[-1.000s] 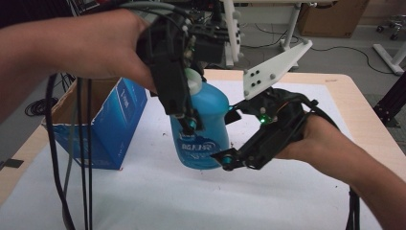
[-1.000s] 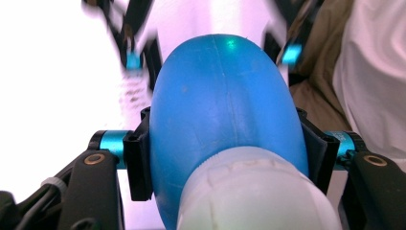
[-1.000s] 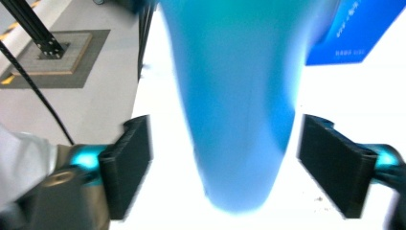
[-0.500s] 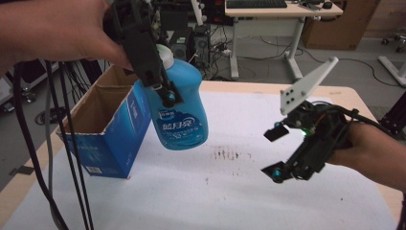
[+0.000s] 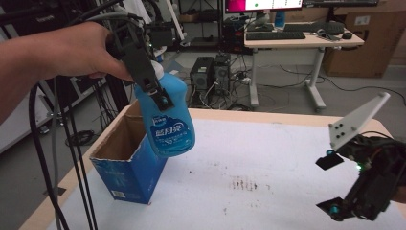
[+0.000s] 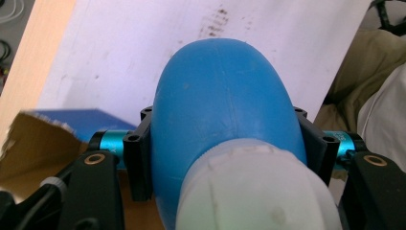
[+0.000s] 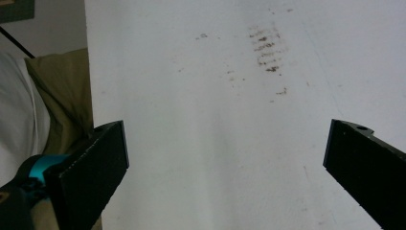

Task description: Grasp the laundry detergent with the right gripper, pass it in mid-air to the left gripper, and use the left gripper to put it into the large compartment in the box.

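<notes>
A: High view first. What's the left gripper (image 5: 152, 86) doing?
B: It's clamping a blue plastic detergent bottle with a white cap (image 5: 168, 117) just below the cap, holding it in the air over the near right corner of an open blue cardboard box (image 5: 125, 165). The bottle's base is hanging at about the box rim; can't tell if it's touching.
A: And the right gripper (image 5: 332, 184)?
B: It's sitting at the right edge of the white table top (image 5: 268, 158), well apart from the bottle. Its jaws have just been opening, standing wide with nothing between them. A brown smudge (image 5: 244, 183) is showing on the table between box and gripper.
A: Left gripper view?
B: The black jaws are pressing both sides of the bottle (image 6: 225, 120), white cap nearest the camera. Box corner (image 6: 52, 129) is showing lower left, table (image 6: 124, 52) beyond.
A: Right gripper view?
B: Jaws are spread far apart over bare table (image 7: 215, 143), empty. The smudge (image 7: 265, 50) is lying ahead of them.
</notes>
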The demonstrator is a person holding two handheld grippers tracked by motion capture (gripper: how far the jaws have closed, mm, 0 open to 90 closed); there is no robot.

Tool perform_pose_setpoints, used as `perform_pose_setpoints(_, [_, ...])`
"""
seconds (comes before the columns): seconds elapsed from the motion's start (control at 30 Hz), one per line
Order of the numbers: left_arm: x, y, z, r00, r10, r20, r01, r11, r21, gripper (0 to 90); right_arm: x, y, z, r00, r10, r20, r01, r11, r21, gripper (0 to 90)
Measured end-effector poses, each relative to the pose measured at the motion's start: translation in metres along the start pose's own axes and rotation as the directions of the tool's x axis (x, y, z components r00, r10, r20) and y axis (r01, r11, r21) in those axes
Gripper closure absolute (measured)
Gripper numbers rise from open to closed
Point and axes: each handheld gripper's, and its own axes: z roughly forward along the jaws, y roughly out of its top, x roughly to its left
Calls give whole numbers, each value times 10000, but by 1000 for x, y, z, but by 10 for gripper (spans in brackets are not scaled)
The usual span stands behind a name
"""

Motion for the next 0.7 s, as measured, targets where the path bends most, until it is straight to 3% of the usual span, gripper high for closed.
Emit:
perform_pose_setpoints(0.2, [12,-12,-19,9976,-659,-207,654,9976,-234,369,-3,-2,-10,10000,-14,-19,14,9994,-339,7])
perform_pose_setpoints(0.43, [26,-31,-28,9884,-1476,-345,1458,9881,-490,370,-7,-4,-12,10000,-12,32,14,9989,-479,7])
perform_pose_setpoints(0.7, [33,-50,-37,9787,-1980,-541,1944,9787,-662,370,-10,-8,-12,10000,-3,-16,2,9996,-269,7])
